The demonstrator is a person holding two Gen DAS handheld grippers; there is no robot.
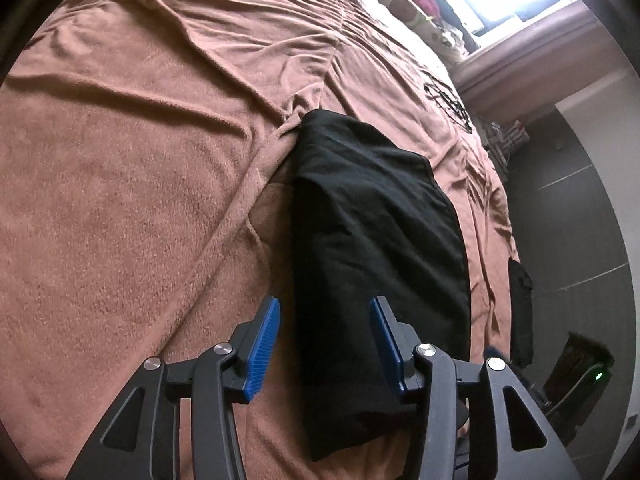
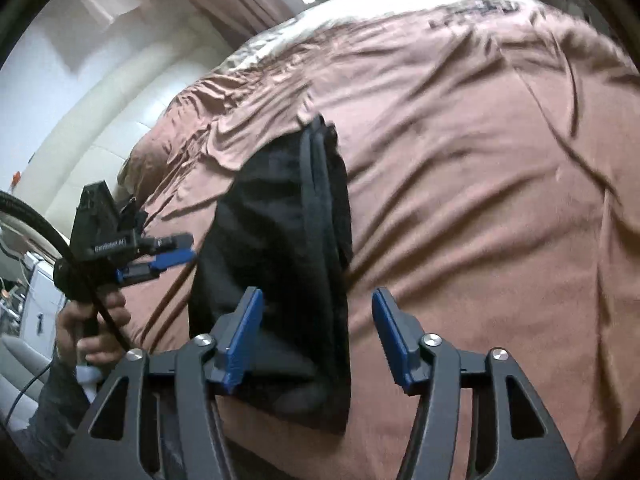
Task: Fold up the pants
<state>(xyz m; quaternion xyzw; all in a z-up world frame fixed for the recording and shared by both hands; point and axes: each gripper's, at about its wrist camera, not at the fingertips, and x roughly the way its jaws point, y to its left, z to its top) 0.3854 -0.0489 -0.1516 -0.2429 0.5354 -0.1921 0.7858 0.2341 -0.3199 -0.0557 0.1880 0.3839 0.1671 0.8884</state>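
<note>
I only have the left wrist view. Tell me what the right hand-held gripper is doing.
Observer: The right hand-held gripper is open, empty, above the near end of the black pants.
Operator: Report how the left one looks from there.
Observer: The left hand-held gripper hangs left of the pants, not touching them.
Operator: Describe the pants' right edge.
Observer: The waistband runs along it, folded layers stacked, lying on the brown blanket.
</note>
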